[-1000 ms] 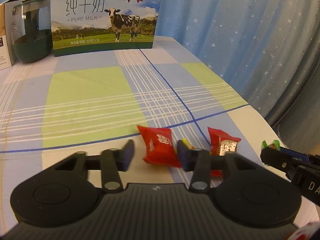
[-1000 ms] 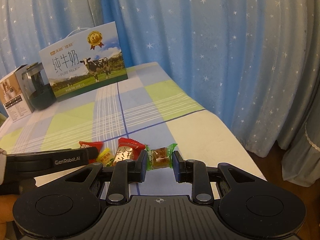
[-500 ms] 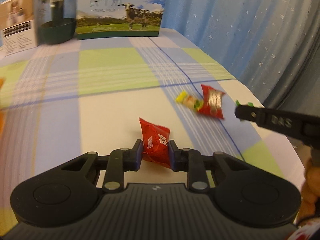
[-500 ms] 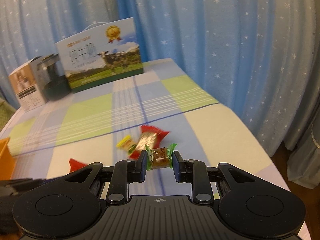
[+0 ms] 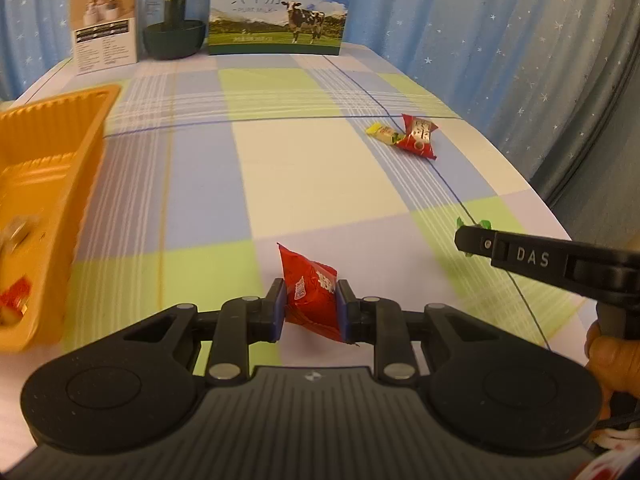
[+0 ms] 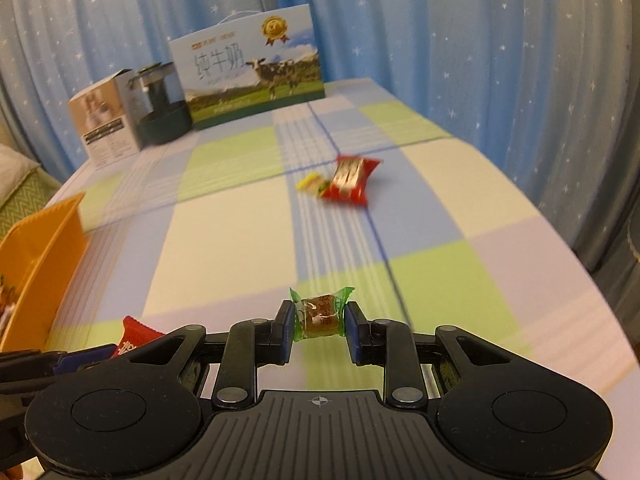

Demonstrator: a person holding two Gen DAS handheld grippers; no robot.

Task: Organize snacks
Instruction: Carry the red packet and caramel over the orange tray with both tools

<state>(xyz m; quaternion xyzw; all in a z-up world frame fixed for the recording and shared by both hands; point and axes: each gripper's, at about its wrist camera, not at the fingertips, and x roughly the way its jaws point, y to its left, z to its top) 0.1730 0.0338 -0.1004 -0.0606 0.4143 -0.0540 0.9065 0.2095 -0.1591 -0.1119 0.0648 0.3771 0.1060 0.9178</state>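
My left gripper is shut on a red snack packet, held above the checked tablecloth. My right gripper is shut on a small brown candy in a green wrapper. In the left wrist view the right gripper's finger reaches in from the right, with the green wrapper peeking past its tip. The right wrist view shows the red packet at lower left. Further up the table lie a second red packet and a yellow candy, side by side. An orange tray stands at the left.
At the table's far end stand a milk carton box, a dark green jug and a small white box. Blue starred curtains hang behind and to the right. The table edge runs along the right. The tray holds several snacks.
Both grippers have carried their snacks back and to the left, away from the two snacks left on the cloth. The left jaws closed on the red packet. The orange tray has come into view.
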